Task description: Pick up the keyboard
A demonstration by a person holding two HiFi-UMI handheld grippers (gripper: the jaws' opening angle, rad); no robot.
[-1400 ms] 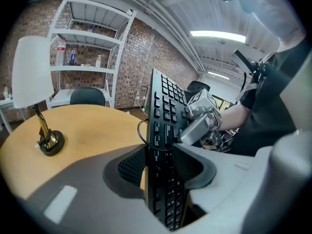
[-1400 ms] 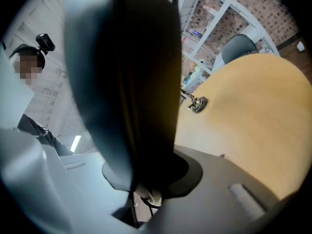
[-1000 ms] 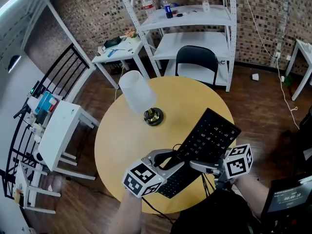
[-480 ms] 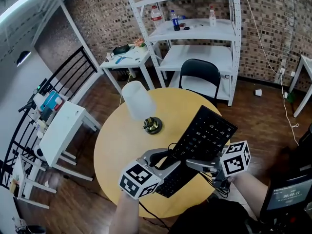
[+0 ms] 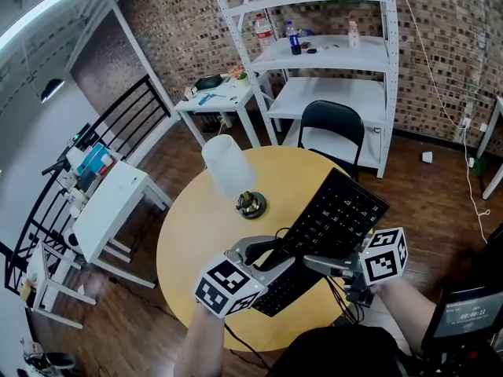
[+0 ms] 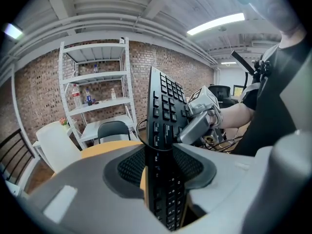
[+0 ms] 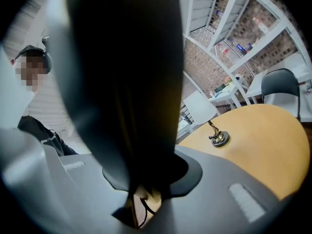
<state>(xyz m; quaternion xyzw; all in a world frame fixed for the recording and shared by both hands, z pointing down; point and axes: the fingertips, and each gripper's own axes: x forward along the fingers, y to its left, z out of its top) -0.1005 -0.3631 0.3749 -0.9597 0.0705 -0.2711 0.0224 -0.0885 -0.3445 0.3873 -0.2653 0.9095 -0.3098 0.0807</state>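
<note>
Two grippers hold one black keyboard (image 5: 339, 217) between them. In the head view the keyboard is in the lower middle of the frame, over the lower right part of the round yellow table (image 5: 196, 234). It slants from the lower left up to the upper right.

The left gripper (image 5: 273, 259) is clamped on the keyboard's near end, from the left side. In the left gripper view its two grey jaws squeeze the thin edge of the keyboard. The keyboard stands up tall in the middle of that frame with its keys showing.

The right gripper (image 5: 318, 265) is clamped on the keyboard's right edge, low in the head view. In the right gripper view the keyboard is a big dark blur in the upper left, and the jaws pinch it at the lower middle.

A thin black cable (image 5: 280, 235) curls by the keyboard's left edge.

A lamp with a white shade (image 5: 228, 166) stands on the table, up and to the left of the keyboard and apart from it. A black chair (image 5: 334, 124) stands behind the table at the upper middle. A white shelf rack (image 5: 314, 49) stands behind the chair.
</note>
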